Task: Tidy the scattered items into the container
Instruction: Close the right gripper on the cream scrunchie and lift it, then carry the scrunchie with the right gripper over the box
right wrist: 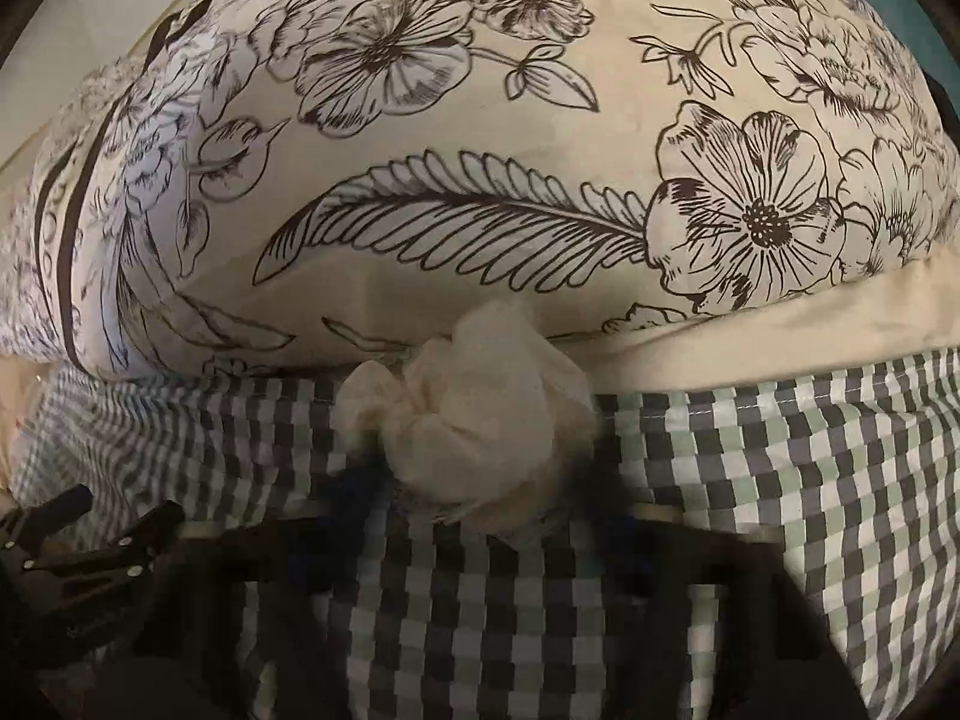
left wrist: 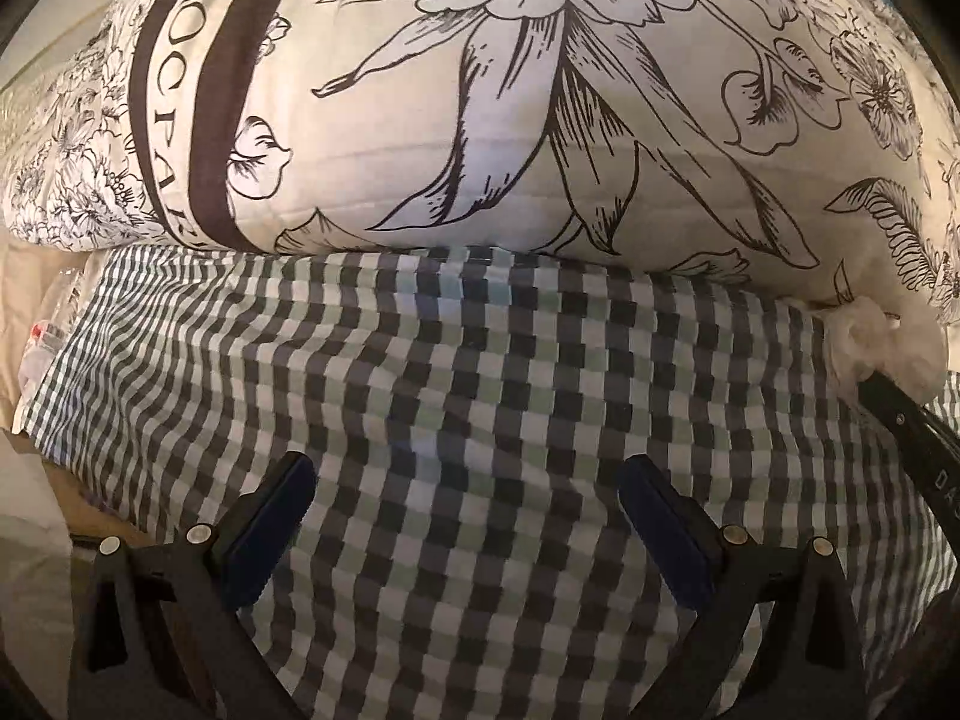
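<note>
Pillow [left wrist: 480, 90]: large, cream, printed with dark line-drawn flowers and a brown lettered band; lies across the far side of the bed. Sheet [left wrist: 480, 420]: checked grey, green and white, covers the bed in front of the pillow, soft and rippled. Left tongs [left wrist: 469, 516]: released, fingers wide apart, nothing between them, poised over bare sheet. Right tongs [right wrist: 480, 498]: blurred in their own view, yet clenched on the tissue, the wad bulging out past the tips. Tissue [right wrist: 480, 420]: crumpled white wad, at the seam where sheet meets pillow, touching the pillow's lower edge; seen in the left view at the far right, on the tip of the right tongs. Handling, by judgement: very light, soft, compressible, not fragile but apt to tear or shed if pinched by a loose flap; best taken across the dense middle of the wad, as now. Wrapper [left wrist: 42, 336]: clear plastic scrap at the sheet's left edge, small, partly hidden. Container: none in either view; its contents cannot be told.
</note>
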`<state>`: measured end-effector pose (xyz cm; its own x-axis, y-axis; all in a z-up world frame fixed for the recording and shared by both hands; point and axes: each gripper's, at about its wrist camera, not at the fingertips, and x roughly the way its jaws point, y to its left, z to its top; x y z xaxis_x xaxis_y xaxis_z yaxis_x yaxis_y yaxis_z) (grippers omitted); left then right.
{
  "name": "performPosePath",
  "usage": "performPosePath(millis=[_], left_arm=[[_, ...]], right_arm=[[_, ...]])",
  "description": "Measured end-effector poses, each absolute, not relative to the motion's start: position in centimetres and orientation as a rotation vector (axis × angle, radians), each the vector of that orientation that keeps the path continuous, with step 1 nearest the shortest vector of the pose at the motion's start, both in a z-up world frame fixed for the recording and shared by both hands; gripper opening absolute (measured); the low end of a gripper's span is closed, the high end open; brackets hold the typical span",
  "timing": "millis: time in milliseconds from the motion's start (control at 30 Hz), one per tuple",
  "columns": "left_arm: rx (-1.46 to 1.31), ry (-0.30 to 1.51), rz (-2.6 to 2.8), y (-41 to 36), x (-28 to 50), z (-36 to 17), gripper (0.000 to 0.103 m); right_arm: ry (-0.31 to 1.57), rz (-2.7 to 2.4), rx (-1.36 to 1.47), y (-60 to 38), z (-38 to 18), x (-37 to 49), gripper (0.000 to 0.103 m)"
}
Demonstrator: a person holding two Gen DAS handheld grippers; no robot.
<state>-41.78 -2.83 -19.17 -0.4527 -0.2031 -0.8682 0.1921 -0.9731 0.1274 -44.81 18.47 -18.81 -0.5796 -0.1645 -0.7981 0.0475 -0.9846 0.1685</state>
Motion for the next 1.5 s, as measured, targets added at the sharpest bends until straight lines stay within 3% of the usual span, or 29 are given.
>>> performPosePath(millis=[100,467,833,1200,1500], left_arm=[[1.466,-0.026,-2.52,-2.4,-40.7,-18.2,0.103],[1.361,-0.055,-2.662,0.7,-32.1,-12.9,0.103],[1.164,-0.034,-2.795,0.2,-17.7,-8.0,0.103],[1.093,0.028,-2.785,-5.0,-6.2,-3.8,0.103],[1.024,0.099,-2.715,-12.9,-3.7,-0.9,0.103]], right_arm=[[-0.253,-2.678,1.358,19.2,-18.4,-43.6,0.014],[-0.234,-2.707,1.263,20.5,-13.0,-33.1,0.014],[-0.22,-2.768,1.038,18.5,-7.7,-17.0,0.014],[-0.153,-2.749,0.958,15.1,-3.1,-2.9,0.014],[-0.098,-2.658,0.861,7.3,0.3,-2.1,0.015]])
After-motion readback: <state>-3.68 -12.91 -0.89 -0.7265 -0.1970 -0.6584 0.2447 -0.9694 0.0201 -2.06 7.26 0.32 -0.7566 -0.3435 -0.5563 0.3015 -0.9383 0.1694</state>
